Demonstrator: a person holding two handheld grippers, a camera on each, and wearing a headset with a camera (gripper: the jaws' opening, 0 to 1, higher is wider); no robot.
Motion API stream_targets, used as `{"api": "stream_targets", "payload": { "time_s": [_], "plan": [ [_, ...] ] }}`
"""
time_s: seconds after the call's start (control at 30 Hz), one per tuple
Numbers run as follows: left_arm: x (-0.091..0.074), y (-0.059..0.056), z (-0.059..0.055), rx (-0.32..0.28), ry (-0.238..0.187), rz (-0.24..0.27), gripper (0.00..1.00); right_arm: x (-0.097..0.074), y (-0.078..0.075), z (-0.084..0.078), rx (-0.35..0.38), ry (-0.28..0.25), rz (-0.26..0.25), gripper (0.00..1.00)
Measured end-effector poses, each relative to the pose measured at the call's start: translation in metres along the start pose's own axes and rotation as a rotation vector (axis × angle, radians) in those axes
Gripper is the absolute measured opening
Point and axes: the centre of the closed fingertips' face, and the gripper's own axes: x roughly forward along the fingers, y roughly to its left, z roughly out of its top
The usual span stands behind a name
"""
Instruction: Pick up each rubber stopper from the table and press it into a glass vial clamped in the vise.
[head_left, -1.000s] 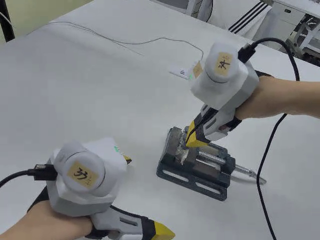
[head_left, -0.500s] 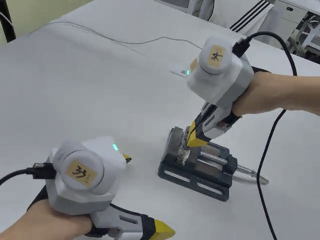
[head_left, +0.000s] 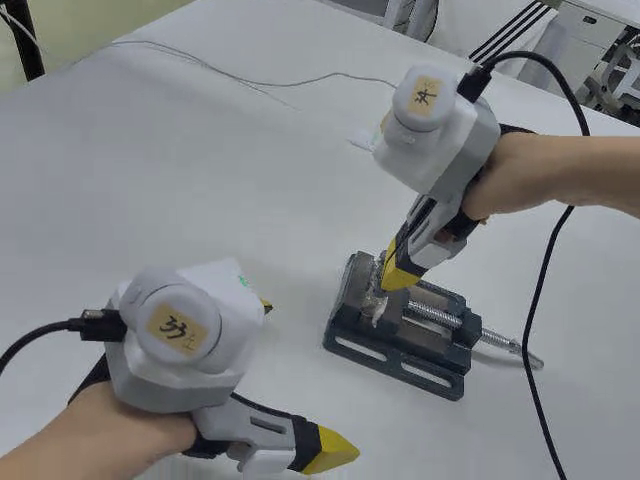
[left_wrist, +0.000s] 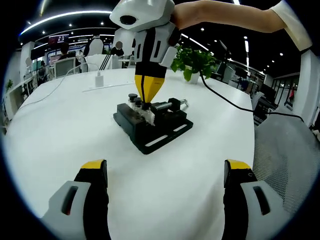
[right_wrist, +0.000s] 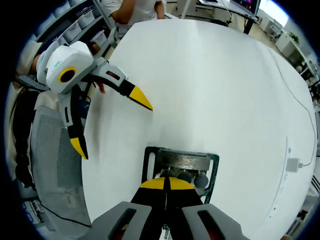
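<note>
Right gripper (head_left: 397, 278) tip-down over the black vise (head_left: 400, 340), left gripper (left_wrist: 165, 167) off to the side above the white counter (head_left: 200, 180).

Yellow fingers (right_wrist: 156, 184) of the right gripper pressed together, tips right at the glass vials (head_left: 377, 308) clamped between the vise's plates. Impossible to tell whether anything is pinched between them. Dark round rubber stoppers (left_wrist: 132, 96) seated on vial tops just beside those tips. Left fingers (left_wrist: 93, 167) spread wide, holding nothing, well apart from the vise. Tan sticker (head_left: 178, 328) on top of the left gripper, handwritten "33" plus a mark too scrawled to read. Second sticker (head_left: 428, 95) on the right gripper, with one handwritten character, not legible. White charger (head_left: 362, 140) with a thin cable on the far counter.
</note>
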Motion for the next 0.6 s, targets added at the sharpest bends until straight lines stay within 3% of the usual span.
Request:
{"api": "stream_targets", "payload": {
  "time_s": [0.17, 0.3, 0.53, 0.6],
  "plan": [
    [-0.002, 0.002, -0.002, 0.005, 0.008, 0.004, 0.96, 0.0, -0.004, -0.001, 0.001, 0.031, 0.008, 0.0],
    [-0.004, 0.003, 0.0, 0.009, 0.011, 0.001, 0.97, 0.001, -0.005, -0.001, 0.031, 0.02, 0.018, 0.0],
    [-0.006, 0.01, 0.005, 0.024, 0.011, 0.009, 0.96, 0.002, 0.002, 0.003, 0.002, 0.04, -0.013, 0.0],
    [-0.007, 0.01, 0.006, 0.022, 0.008, 0.011, 0.96, 0.001, -0.003, 0.0, 0.011, 0.048, -0.007, 0.0]
  ]
}}
